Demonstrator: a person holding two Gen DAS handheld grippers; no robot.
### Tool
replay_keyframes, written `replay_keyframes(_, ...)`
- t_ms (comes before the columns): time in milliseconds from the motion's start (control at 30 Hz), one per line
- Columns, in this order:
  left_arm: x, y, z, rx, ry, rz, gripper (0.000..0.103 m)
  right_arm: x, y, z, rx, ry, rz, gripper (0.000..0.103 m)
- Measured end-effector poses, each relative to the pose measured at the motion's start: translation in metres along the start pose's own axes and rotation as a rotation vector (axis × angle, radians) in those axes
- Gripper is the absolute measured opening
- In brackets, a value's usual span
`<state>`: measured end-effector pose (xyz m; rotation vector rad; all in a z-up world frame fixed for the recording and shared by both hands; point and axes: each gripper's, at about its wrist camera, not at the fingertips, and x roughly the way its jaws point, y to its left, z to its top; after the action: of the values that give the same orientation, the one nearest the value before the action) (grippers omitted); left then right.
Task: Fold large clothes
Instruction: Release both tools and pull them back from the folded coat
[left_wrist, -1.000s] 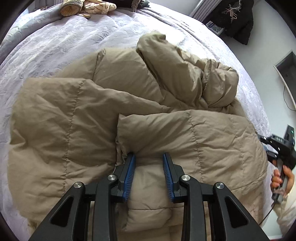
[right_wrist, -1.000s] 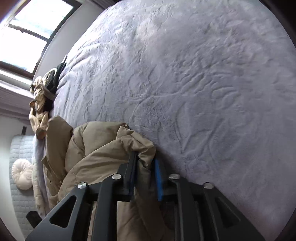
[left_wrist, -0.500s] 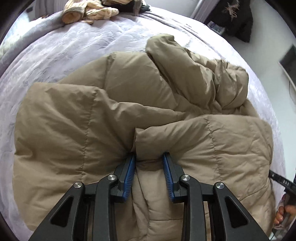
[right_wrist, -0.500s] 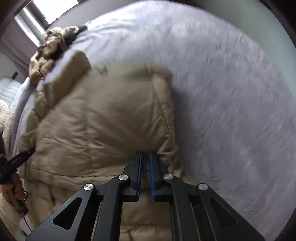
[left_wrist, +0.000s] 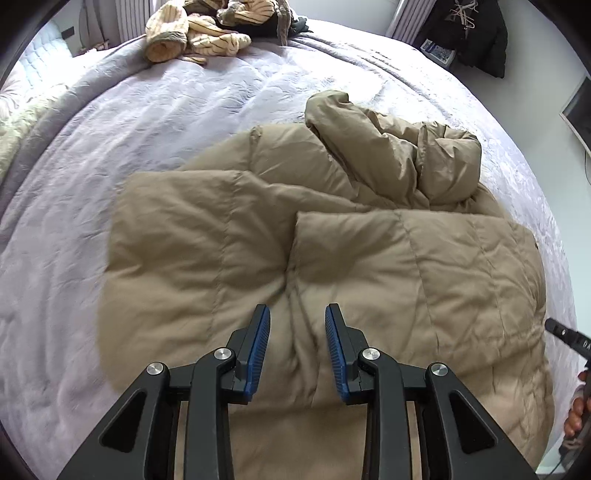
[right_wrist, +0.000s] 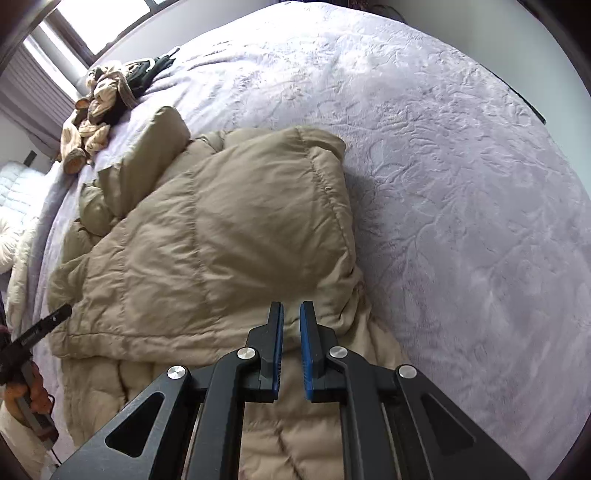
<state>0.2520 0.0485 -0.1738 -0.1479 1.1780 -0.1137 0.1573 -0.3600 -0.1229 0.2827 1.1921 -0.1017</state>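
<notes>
A large tan quilted puffer coat (left_wrist: 229, 236) lies on the lilac bedspread (left_wrist: 155, 107), its lower part folded up over the body, with hood and sleeve bunched at the far right. My left gripper (left_wrist: 297, 314) is open above the coat, holding nothing. In the right wrist view the same coat (right_wrist: 229, 236) lies left of centre. My right gripper (right_wrist: 291, 308) hovers over its near right edge with the jaws slightly apart and nothing between them.
A heap of striped beige and dark clothes (left_wrist: 207, 29) lies at the far edge of the bed, also in the right wrist view (right_wrist: 103, 99). Wide bare bedspread (right_wrist: 461, 184) lies right of the coat. A dark garment (left_wrist: 472, 29) hangs on the wall.
Both grippers have let go of the coat and pulled back and up. The folded flap now rests on the coat's body. The right jaws have opened a little.
</notes>
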Motion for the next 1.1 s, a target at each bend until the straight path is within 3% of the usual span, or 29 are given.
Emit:
replay_keyframes(67,-0.01,-0.001,-0.008,0.003,0.004,0.013,0.065,-0.007,0.003,-0.004,0.0,-0.001,0.004,0.011)
replay_keyframes(100,-0.016,0.001,-0.012,-0.001,0.0,0.023,0.097,-0.01,0.005,-0.005,0.0,0.003,0.011,0.015)
replay_keyframes(133,-0.022,0.001,-0.016,-0.004,-0.015,0.034,0.103,-0.013,0.002,-0.011,0.0,0.006,0.014,0.02)
replay_keyframes(200,-0.028,-0.002,-0.022,0.01,-0.016,0.041,0.103,-0.016,0.007,-0.014,0.003,0.01,0.023,0.046)
replay_keyframes(333,-0.032,-0.006,-0.032,-0.006,0.021,0.057,0.102,-0.023,0.013,-0.024,-0.026,0.008,0.032,0.057)
replay_keyframes(400,-0.035,-0.009,-0.038,-0.002,0.026,0.071,0.103,-0.025,0.016,-0.028,-0.024,0.016,0.044,0.074)
replay_keyframes(467,-0.039,-0.012,-0.043,0.002,0.027,0.082,0.102,-0.028,0.019,-0.032,-0.023,0.014,0.06,0.083)
replay_keyframes(767,-0.055,-0.023,-0.059,0.011,0.023,0.126,0.103,-0.049,0.02,-0.049,-0.024,-0.053,0.049,0.089)
replay_keyframes(1100,-0.085,-0.03,-0.078,-0.03,0.061,0.136,0.102,-0.07,0.01,-0.062,-0.004,-0.013,0.068,0.089)
